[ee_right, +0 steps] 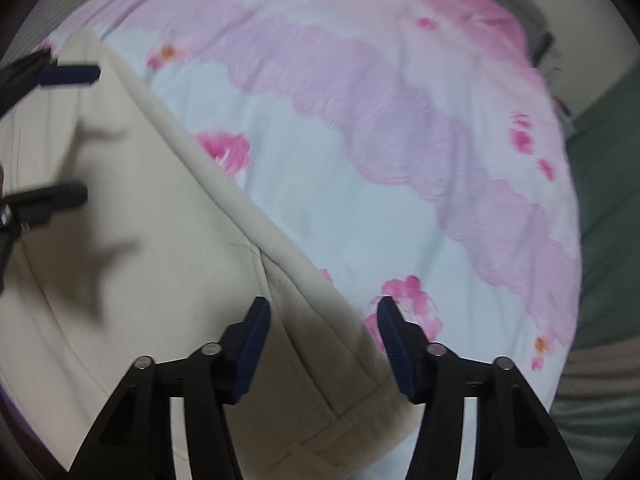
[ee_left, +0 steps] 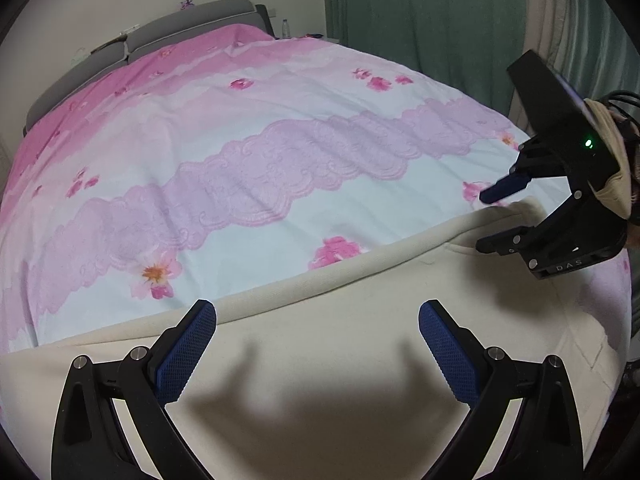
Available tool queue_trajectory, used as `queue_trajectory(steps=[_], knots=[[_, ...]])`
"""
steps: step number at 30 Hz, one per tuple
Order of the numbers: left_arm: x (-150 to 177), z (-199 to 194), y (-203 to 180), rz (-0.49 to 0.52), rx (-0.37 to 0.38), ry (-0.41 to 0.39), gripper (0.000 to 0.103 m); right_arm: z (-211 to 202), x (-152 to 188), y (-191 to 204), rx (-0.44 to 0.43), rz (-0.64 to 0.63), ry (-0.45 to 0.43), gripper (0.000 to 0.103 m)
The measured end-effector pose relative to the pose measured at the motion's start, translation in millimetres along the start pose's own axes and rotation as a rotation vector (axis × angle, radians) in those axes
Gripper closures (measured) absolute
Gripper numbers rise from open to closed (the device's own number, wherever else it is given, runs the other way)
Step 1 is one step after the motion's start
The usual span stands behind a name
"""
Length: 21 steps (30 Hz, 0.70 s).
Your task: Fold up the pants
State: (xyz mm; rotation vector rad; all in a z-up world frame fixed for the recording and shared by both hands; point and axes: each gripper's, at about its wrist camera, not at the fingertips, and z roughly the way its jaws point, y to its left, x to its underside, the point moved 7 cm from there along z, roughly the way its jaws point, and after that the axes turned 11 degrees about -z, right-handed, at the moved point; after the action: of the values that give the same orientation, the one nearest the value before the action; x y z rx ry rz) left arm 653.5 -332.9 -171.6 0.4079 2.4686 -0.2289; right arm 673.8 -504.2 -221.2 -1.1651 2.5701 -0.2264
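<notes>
Both open, the left gripper (ee_left: 318,354) and right gripper (ee_right: 324,344) hover over cream pants (ee_left: 320,360) on the bed (ee_left: 280,140); grasping the edge likely comes next.

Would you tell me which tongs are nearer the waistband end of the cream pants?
Right. The right tongs hover open over the pants' waistband corner; the left tongs hang open over mid-fabric.

Matt cream cloth pants (ee_left: 320,344), printed cotton bedspread (ee_left: 280,168)
</notes>
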Motion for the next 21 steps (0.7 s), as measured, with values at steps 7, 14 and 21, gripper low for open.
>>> queue_trajectory(steps=[7, 14, 21], knots=[[4.4, 3.9, 16.9, -0.028, 0.000, 0.008, 0.000, 32.8, 4.5, 2.7, -0.144, -0.019, 0.104, 0.094], [1.8, -31.9, 21.5, -0.044, 0.001, -0.044, 0.000, -2.3, 7.3, 10.7, -0.044, -0.022, 0.054, 0.097], [10.7, -102.3, 18.9, -0.039, -0.015, -0.126, 0.000, -86.1, 19.8, 45.8, 0.173, -0.045, -0.091, 0.098]])
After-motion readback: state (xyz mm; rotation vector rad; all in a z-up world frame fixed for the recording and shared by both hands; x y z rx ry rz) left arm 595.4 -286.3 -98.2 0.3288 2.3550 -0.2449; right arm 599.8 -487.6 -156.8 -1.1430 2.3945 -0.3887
